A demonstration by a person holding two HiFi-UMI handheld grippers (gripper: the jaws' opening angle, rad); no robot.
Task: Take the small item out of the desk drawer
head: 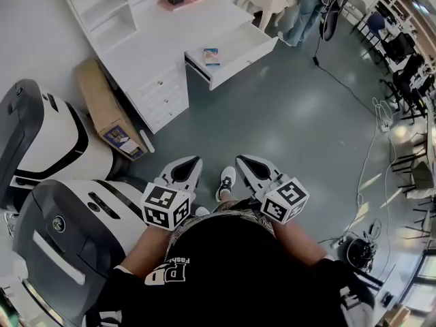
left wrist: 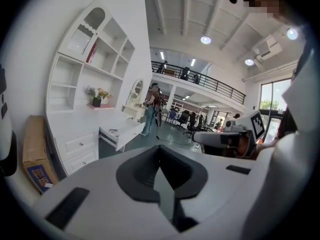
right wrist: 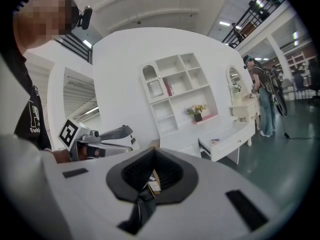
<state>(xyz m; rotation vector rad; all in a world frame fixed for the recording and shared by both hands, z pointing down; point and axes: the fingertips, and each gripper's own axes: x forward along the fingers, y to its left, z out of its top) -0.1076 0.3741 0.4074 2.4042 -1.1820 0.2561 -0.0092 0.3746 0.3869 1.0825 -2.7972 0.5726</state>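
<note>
The white desk stands at the far side of the grey floor, its top drawer pulled open. A small blue and orange item lies inside the drawer, and shows small as the item in the right gripper view. Both grippers are held close to the person's body, well short of the desk. My left gripper has its jaws together with nothing between them. My right gripper also looks shut and empty. The drawer lies far ahead of the left gripper.
A cardboard box leans by the desk's lower drawers. Two large white and black machines stand at the left. A person stands beyond the desk. Cables and chairs are at the right.
</note>
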